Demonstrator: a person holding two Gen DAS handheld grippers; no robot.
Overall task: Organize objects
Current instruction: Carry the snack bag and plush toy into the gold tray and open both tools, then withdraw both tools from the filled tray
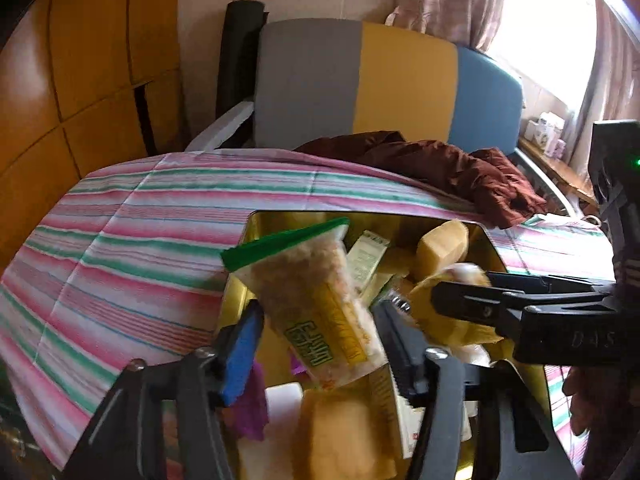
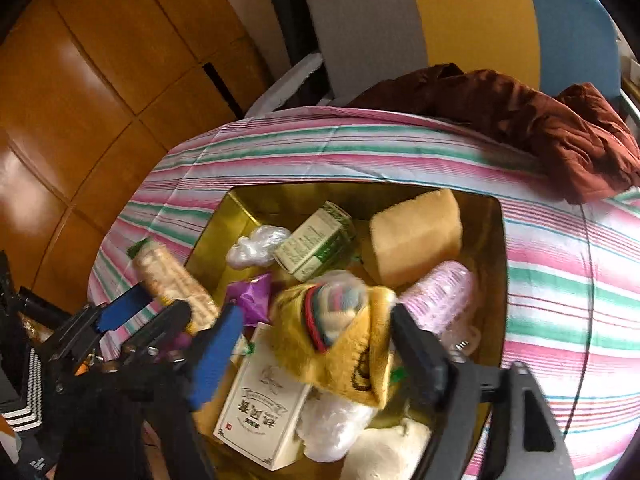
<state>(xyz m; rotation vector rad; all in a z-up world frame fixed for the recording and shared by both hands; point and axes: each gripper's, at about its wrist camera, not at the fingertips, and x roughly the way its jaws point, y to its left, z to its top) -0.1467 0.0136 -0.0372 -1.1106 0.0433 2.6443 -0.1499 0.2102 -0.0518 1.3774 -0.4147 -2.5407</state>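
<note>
My left gripper [image 1: 320, 308] is open over a golden tin box [image 1: 360, 216]. A snack bag [image 1: 304, 300] with a green top stands tilted between its fingers, and a gap shows beside the blue pad. My right gripper [image 2: 318, 312] is open above the same box [image 2: 248, 208], with a yellow plush item [image 2: 340, 336] lying between its fingers, apart from the blue pad. In the box lie a green-white carton [image 2: 316, 240], a tan block [image 2: 416, 232], a pink plastic piece [image 2: 440, 296], a purple wrapper [image 2: 252, 296] and a white printed box [image 2: 260, 400].
The box sits on a table under a pink, green and white striped cloth [image 1: 140, 220]. A maroon garment [image 2: 540, 128] lies at the table's far right. Behind stand a grey, yellow and blue chair back [image 1: 360, 80] and a wooden cabinet [image 1: 80, 60].
</note>
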